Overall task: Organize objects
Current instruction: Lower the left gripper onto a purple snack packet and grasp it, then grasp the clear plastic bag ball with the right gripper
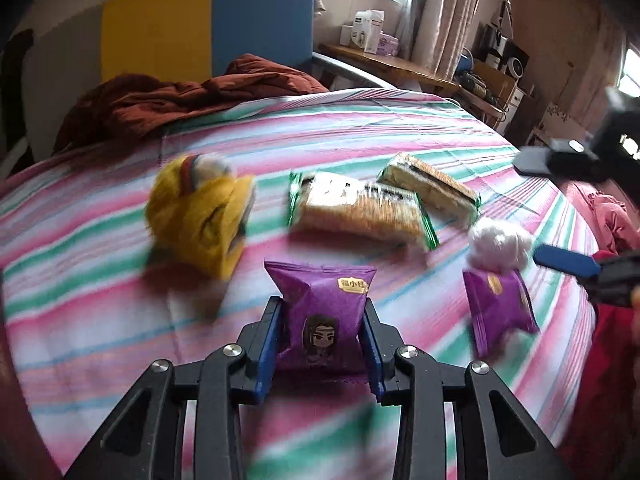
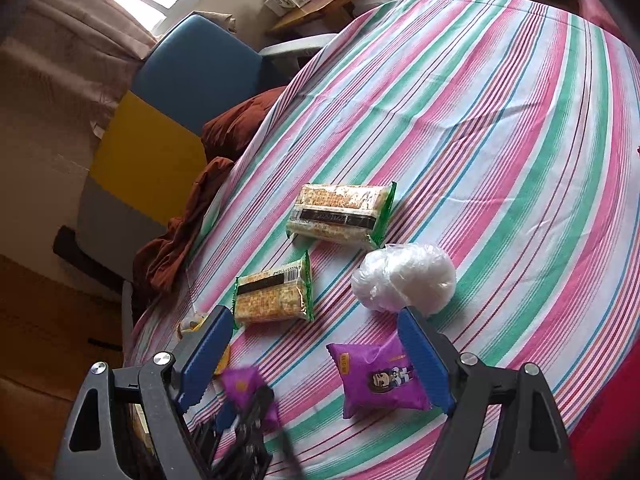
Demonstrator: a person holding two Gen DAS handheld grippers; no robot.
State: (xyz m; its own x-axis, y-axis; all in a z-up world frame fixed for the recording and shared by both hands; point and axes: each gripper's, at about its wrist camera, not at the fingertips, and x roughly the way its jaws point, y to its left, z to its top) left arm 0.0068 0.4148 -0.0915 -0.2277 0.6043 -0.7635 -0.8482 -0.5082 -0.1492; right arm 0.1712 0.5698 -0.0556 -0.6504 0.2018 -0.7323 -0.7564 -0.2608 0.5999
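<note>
1. two purple packets on the striped sheet (image 1: 360,128); one packet (image 1: 322,312) stands pinched between the left gripper (image 1: 324,344) pads, near the sheet's front edge
2. second packet (image 2: 380,376) lies flat between the right gripper (image 2: 316,356) fingers, which stand wide, touching nothing
3. white bundle (image 2: 404,280) just beyond it; two cracker packs (image 2: 340,216) further back
4. yellow plush (image 1: 200,216) to the left
</note>
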